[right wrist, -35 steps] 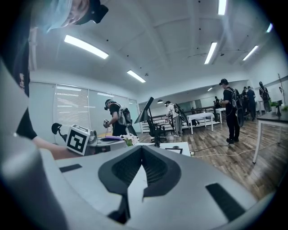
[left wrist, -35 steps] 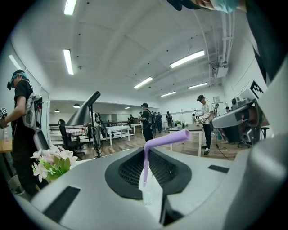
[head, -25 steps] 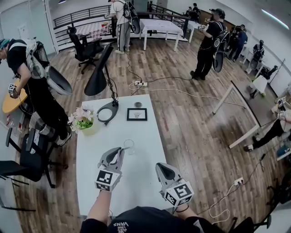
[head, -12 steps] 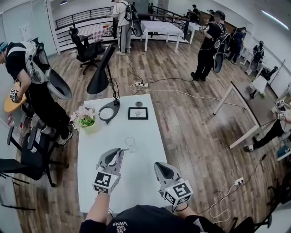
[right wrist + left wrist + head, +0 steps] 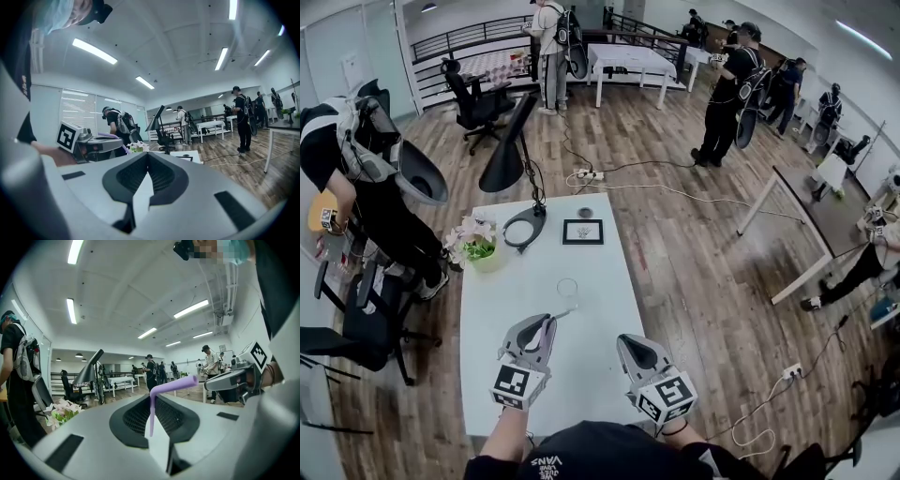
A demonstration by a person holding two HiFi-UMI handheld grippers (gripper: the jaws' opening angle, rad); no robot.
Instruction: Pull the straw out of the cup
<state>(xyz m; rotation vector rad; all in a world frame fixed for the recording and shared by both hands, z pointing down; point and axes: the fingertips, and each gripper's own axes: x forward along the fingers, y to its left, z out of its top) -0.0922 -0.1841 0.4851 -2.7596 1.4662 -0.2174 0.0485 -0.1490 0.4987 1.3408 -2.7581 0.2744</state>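
Note:
The clear cup [image 5: 567,290] stands upright near the middle of the white table [image 5: 600,375]. My left gripper [image 5: 547,324] hangs just short of it on my side, shut on a purple bent straw [image 5: 562,313] whose free end points toward the cup but stays outside it. In the left gripper view the straw [image 5: 174,385] rises between the closed jaws of the left gripper [image 5: 152,399] and bends off to the right. My right gripper [image 5: 636,345] floats to the right of the left one, shut with nothing in it. In its own view the right gripper [image 5: 147,155] shows no object between the jaws.
At the far end of the table stand a pot of pink flowers [image 5: 475,247], a black desk lamp [image 5: 510,155] with a ring base, a small framed picture [image 5: 582,232] and a little dark disc [image 5: 585,214]. A black office chair [image 5: 356,323] and a person stand left of the table.
My left gripper has drawn back toward me and slightly up with the straw, so the gap to the cup has grown. The right gripper has shifted only a little.

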